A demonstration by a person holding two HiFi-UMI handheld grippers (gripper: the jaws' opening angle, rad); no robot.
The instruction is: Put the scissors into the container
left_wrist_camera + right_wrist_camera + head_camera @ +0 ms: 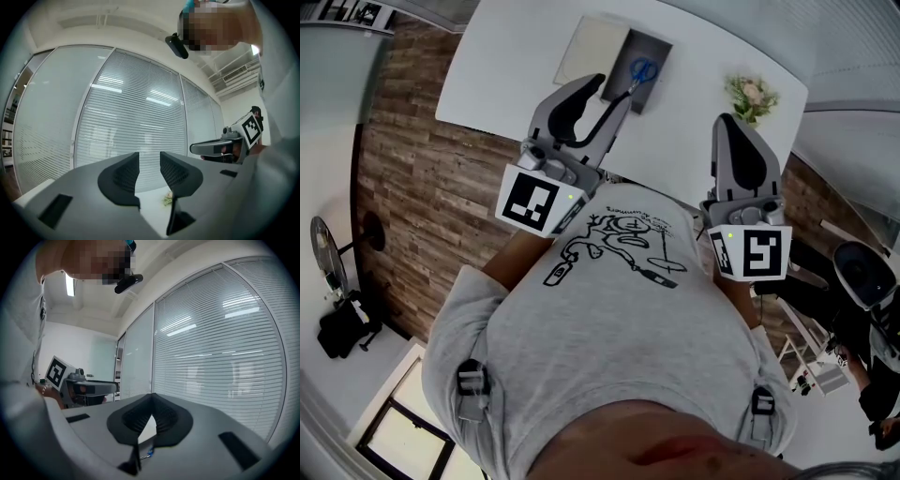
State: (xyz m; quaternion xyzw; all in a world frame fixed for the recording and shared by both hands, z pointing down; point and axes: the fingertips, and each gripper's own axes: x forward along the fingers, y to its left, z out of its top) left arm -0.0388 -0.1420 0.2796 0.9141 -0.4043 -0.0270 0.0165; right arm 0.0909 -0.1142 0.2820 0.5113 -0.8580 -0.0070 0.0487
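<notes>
Scissors (644, 68) lay in the container (660, 49), your left gripper (149, 164) had jaws apart, empty, your right gripper (151, 401) had jaws closed.

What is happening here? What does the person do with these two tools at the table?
A person stands at a white table with a gripper in each hand. The blue-handled scissors already lie inside the dark container, next to a beige flat piece. The left gripper is open and empty, and points toward the container. The right gripper is shut and holds nothing. The job looks done.
</notes>
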